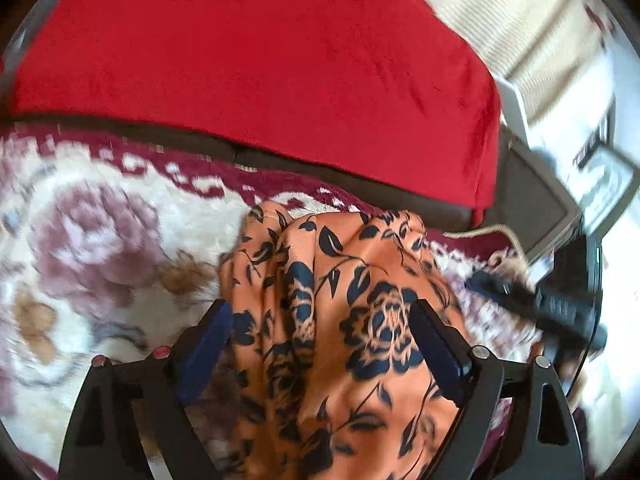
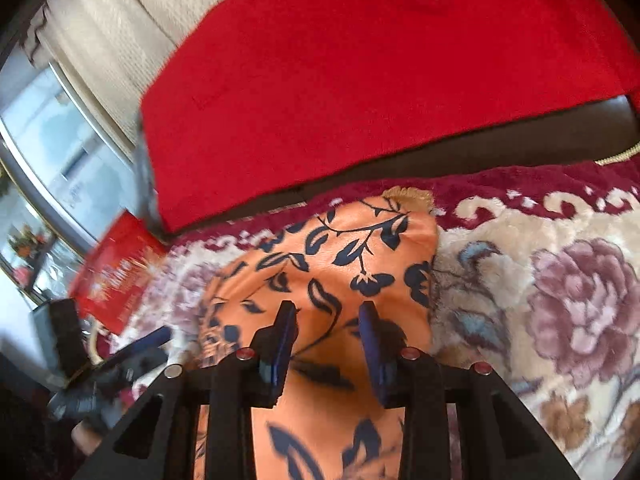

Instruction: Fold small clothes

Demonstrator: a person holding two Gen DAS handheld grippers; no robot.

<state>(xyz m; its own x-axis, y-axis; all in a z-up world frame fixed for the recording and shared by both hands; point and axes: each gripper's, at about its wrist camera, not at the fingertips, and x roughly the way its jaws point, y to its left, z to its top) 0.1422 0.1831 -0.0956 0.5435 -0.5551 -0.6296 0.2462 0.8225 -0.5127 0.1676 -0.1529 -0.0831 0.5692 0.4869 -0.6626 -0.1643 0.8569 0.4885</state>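
Left wrist view. Item one: my left gripper (image 1: 322, 322), jaws spread wide, blue pads (image 1: 438, 346) standing apart on either side of the garment and not pressing it. Item two: the orange garment (image 1: 340, 300) with a dark navy flower-and-leaf print, bunched into folds, lying on the rug between and ahead of the fingers, its far end near the rug's maroon border. Item three: the rug (image 1: 100, 240), cream pile with mauve roses and brown patches. Item four: a red cloth (image 1: 260, 60) draped over dark furniture beyond the rug's far edge. Item five: my right gripper (image 1: 532, 304), blurred, at the rug's right edge beside the garment. Item six: pale ribbed curtain (image 1: 500, 12), upper right.

Right wrist view. Item one: my right gripper (image 2: 328, 312), jaws narrow, the orange garment (image 2: 332, 256) running up between the blue pads (image 2: 370, 332); I cannot tell whether they pinch the cloth. The garment's far end reaches towards the maroon border of the rug (image 2: 560, 280). Item two: the red cloth (image 2: 380, 80) across the top. Item three: my left gripper (image 2: 136, 350), blurred, low at the left, just beside the garment. Item four: a red printed packet (image 2: 116, 272) at the rug's left edge. Item five: curtain (image 2: 132, 20) and glass, upper left.
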